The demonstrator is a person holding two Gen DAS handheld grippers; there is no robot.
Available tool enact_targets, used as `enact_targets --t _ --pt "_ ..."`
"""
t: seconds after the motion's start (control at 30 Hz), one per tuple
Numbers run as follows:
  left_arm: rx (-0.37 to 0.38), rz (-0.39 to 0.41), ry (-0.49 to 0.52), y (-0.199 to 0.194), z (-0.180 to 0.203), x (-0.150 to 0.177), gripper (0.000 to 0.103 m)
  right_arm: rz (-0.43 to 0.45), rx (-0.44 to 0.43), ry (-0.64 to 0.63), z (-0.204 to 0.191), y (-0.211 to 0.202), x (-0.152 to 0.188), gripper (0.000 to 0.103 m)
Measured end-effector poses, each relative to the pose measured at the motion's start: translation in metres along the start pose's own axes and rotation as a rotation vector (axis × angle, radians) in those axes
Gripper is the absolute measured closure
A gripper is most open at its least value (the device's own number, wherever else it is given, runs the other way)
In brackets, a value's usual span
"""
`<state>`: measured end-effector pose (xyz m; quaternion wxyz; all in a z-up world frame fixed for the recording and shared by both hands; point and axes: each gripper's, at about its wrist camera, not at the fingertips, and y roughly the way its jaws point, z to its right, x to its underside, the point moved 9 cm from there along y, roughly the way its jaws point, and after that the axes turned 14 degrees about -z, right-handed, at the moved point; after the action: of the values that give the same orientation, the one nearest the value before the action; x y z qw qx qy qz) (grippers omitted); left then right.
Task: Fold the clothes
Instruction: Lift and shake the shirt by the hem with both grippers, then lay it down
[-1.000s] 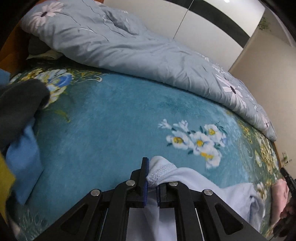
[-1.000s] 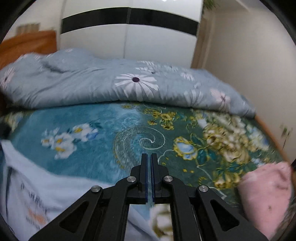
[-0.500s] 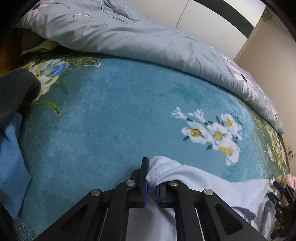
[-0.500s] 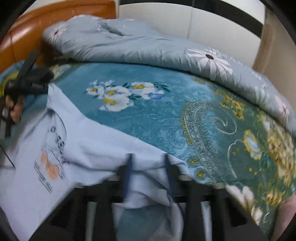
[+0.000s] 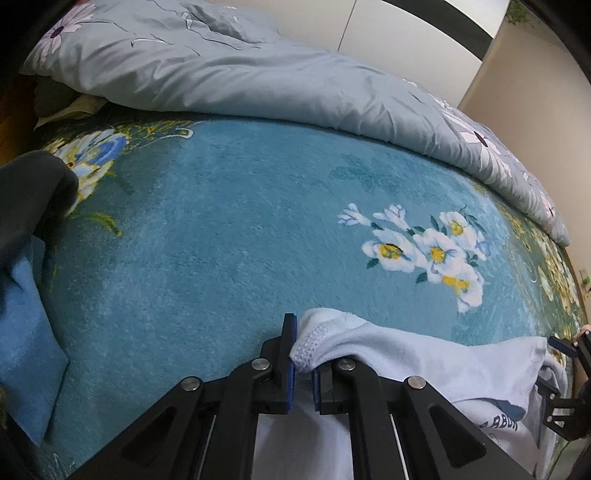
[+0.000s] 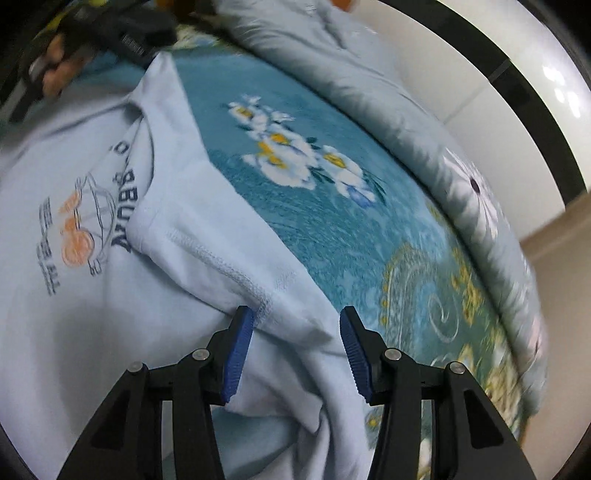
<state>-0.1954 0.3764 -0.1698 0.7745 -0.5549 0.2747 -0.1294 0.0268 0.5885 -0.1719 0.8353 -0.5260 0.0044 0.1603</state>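
Note:
A pale blue T-shirt (image 6: 92,288) with a dark and orange print lies on the teal flowered blanket (image 5: 221,229). My left gripper (image 5: 303,354) is shut on a hemmed edge of the T-shirt (image 5: 424,362) and holds it just above the blanket. My right gripper (image 6: 295,343) is open, its blue pads either side of a folded sleeve with a stitched hem. In the right wrist view the left gripper (image 6: 122,33) shows at the top left, gripping the shirt's far corner. The right gripper (image 5: 565,369) shows at the right edge of the left wrist view.
A grey-blue flowered duvet (image 5: 258,74) is bunched along the far side of the bed. A dark garment (image 5: 29,192) and a blue garment (image 5: 22,332) lie at the left. A white wardrobe (image 6: 498,74) stands behind.
My right gripper has opened and swung left and down onto the shirt's sleeve. My left gripper has kept its hold and moved a little forward over the blanket.

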Motion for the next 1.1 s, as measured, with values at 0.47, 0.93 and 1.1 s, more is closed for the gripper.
enact_targets --t 0.47,0.93,1.1 --pt "0.043 0.012 0.067 -0.014 0.022 -0.022 0.096 0.071 -0.129 0.355 0.072 -0.011 -0.022 0.101" --pt "-0.098 -0.106 0.009 0.035 0.015 -0.07 0.096 -0.087 -0.078 0.666 0.138 0.077 -0.071 0.101" --pt "-0.049 -0.128 0.021 0.029 0.015 -0.056 0.094 -0.116 -0.118 0.689 0.124 0.095 -0.068 0.1"
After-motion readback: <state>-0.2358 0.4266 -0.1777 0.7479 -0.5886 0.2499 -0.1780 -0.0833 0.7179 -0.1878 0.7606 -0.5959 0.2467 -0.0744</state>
